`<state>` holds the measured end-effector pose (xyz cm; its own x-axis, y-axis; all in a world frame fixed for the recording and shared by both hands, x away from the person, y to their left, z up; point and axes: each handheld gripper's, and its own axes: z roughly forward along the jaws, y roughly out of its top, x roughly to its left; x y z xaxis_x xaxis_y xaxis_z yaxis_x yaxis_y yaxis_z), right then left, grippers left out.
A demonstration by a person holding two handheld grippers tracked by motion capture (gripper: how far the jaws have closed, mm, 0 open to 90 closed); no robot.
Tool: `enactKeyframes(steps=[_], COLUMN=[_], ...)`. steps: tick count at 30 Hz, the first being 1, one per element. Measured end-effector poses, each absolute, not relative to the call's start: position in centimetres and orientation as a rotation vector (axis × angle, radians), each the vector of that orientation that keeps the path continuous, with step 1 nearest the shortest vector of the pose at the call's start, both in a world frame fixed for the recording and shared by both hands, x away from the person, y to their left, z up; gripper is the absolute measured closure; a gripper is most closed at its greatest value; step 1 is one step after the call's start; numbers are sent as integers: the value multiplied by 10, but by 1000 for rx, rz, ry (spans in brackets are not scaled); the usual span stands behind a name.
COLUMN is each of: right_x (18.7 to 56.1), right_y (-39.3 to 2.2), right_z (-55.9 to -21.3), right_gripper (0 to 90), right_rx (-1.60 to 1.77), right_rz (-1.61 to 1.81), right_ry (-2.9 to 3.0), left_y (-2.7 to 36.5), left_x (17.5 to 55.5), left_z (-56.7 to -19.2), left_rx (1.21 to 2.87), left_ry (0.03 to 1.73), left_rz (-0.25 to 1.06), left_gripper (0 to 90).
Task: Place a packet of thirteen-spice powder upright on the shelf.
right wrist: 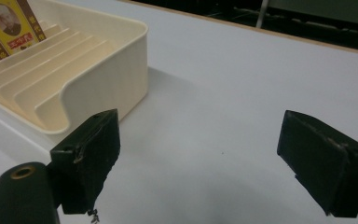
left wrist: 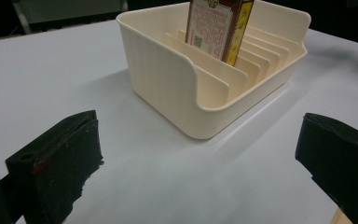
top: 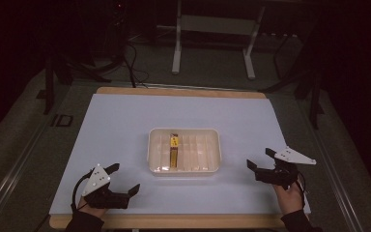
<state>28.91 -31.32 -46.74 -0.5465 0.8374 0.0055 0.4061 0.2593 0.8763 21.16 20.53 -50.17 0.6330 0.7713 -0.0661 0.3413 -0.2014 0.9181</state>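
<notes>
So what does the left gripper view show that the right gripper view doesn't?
Left gripper view: the box from its text side, with a QR code. Right gripper view: its yellow portrait label. Shared: the cream slotted tray with the box upright in a slot, the white table, and an open claw, left claw and right claw.

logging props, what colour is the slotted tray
Cream slotted plastic tray, clearest in the left gripper view.
</notes>
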Motion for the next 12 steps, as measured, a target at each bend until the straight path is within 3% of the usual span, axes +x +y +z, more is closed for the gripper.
enactKeyframes(steps=[12], right_x=[291], right_y=[-314], right_z=[-469], right_gripper=[132], right_rx=[1139], right_rz=[1219], right_ry=[2077], left_y=[205], left_x=[212], left_z=[-502], left_rx=[1797], left_ry=[897], left_rz=[506], left_gripper=[4])
